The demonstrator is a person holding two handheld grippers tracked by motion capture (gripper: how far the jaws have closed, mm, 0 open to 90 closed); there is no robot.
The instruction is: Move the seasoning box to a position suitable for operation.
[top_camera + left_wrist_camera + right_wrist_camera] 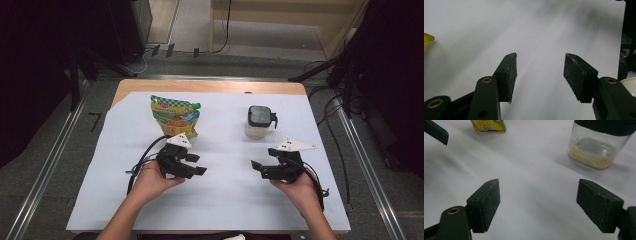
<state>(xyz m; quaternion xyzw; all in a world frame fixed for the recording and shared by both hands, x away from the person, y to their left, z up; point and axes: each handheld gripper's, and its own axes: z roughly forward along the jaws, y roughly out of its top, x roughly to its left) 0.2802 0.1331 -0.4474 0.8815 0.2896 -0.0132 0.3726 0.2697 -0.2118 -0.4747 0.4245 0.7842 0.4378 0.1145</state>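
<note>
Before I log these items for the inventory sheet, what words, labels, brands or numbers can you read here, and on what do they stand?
Nothing can be read for certain.
Yellow and green pouch: printed front with a red patch at top and coloured pictures, all too small and blurred to read.
Same pouch in the right gripper view: a small barcode-like patch at its bottom edge, unreadable.
Glass jar with black lid: no label seen.
White table cover: no print.

In the right gripper view the glass jar (pixel 599 147) was cut off by the top edge, its black lid only partly seen. The yellow-green pouch (pixel 488 125) was cropped at the far edge, its print too small to read. In the left gripper view a yellow corner (pixel 427 38) was cut off at the left edge.
</note>
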